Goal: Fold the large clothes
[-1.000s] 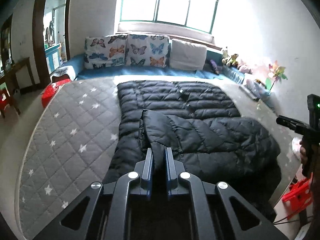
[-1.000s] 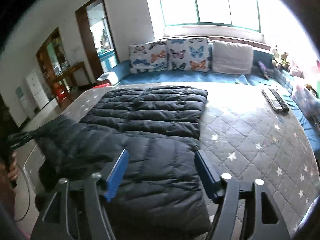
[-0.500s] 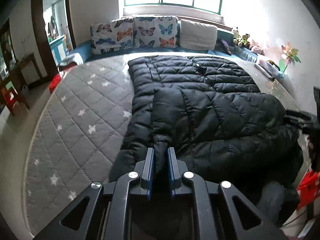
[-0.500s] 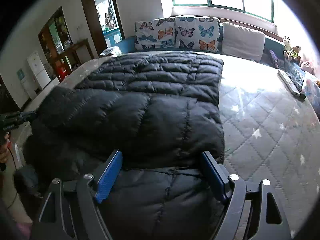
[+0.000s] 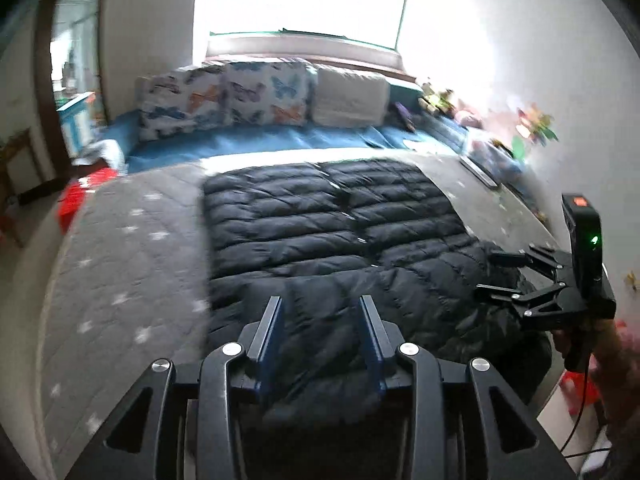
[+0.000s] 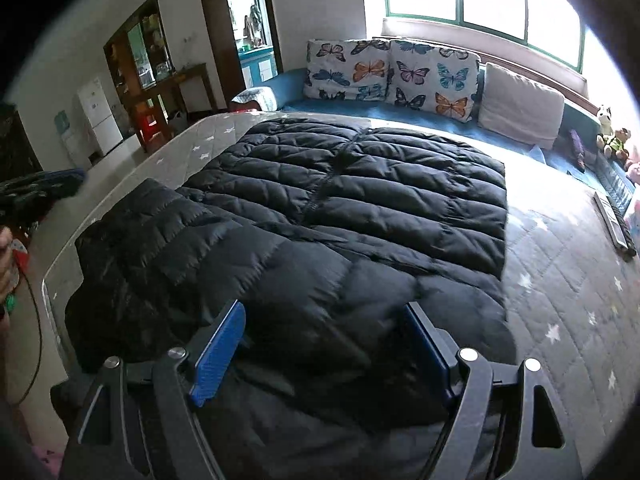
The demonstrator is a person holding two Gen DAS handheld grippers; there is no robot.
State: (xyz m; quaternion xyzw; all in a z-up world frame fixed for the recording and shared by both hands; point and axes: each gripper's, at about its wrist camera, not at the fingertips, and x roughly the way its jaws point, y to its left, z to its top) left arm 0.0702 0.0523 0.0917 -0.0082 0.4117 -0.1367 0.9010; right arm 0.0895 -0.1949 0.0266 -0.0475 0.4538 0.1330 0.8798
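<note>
A large black quilted down jacket (image 5: pixel 332 224) lies spread on a grey star-patterned mattress (image 5: pixel 120 264). Its near part is folded over across the front edge. My left gripper (image 5: pixel 320 308) is open, its jaws apart just above the folded near part, holding nothing. My right gripper (image 6: pixel 324 316) is open over the jacket (image 6: pixel 352 200) near its front edge. The right gripper also shows in the left wrist view (image 5: pixel 496 276), at the jacket's right side, jaws apart. Part of the left gripper shows blurred at the left edge of the right wrist view.
Butterfly-print pillows (image 6: pixel 392 72) and a grey cushion (image 6: pixel 520 108) line the far side under a window. Remote controls (image 6: pixel 616 224) lie on the mattress (image 6: pixel 568 280) at right. Soft toys (image 6: pixel 612 132) sit at far right. A doorway and furniture stand at the left.
My left gripper has let go of the jacket sleeve and opened. The sleeve now lies folded across the near part. Both grippers have pulled back and up a little.
</note>
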